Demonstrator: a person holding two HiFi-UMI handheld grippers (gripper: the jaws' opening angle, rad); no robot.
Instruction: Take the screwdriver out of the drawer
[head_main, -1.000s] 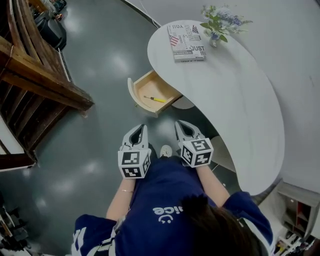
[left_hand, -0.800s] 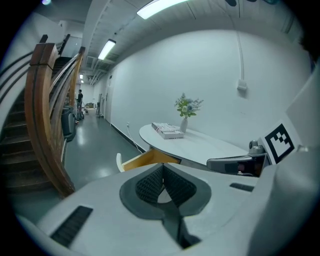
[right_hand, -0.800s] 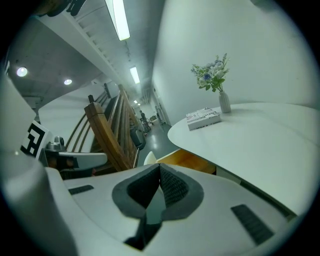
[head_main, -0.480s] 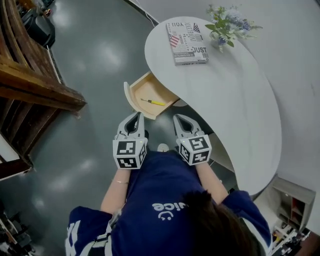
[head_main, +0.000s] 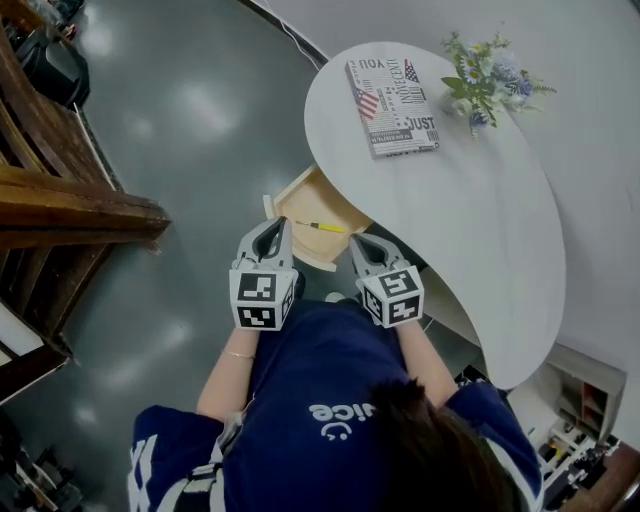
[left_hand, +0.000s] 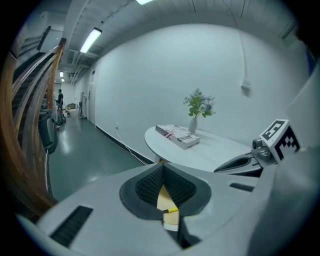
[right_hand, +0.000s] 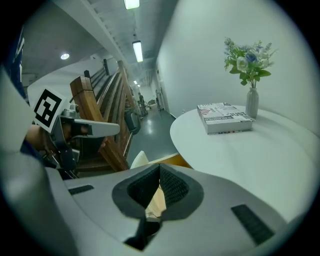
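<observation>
An open wooden drawer (head_main: 300, 196) juts out from under the white table (head_main: 470, 210). Inside it lies a yellow-handled screwdriver (head_main: 322, 227). My left gripper (head_main: 274, 229) is shut, with its tip at the drawer's near left edge. At the drawer's near right corner my right gripper (head_main: 360, 243) is shut too. Neither holds anything. In the left gripper view the screwdriver (left_hand: 170, 210) shows through the gap below the shut left gripper's (left_hand: 162, 167) tips. The right gripper view shows the drawer (right_hand: 159, 161) just past the right gripper's (right_hand: 159, 168) shut tips.
A book (head_main: 392, 92) and a vase of flowers (head_main: 486, 80) rest on the table's far end. A wooden staircase (head_main: 70, 200) stands to the left across grey floor. A small shelf (head_main: 585, 410) sits at the lower right.
Both grippers have moved forward toward the drawer, from well short of it to its near edge. Their jaws stayed shut.
</observation>
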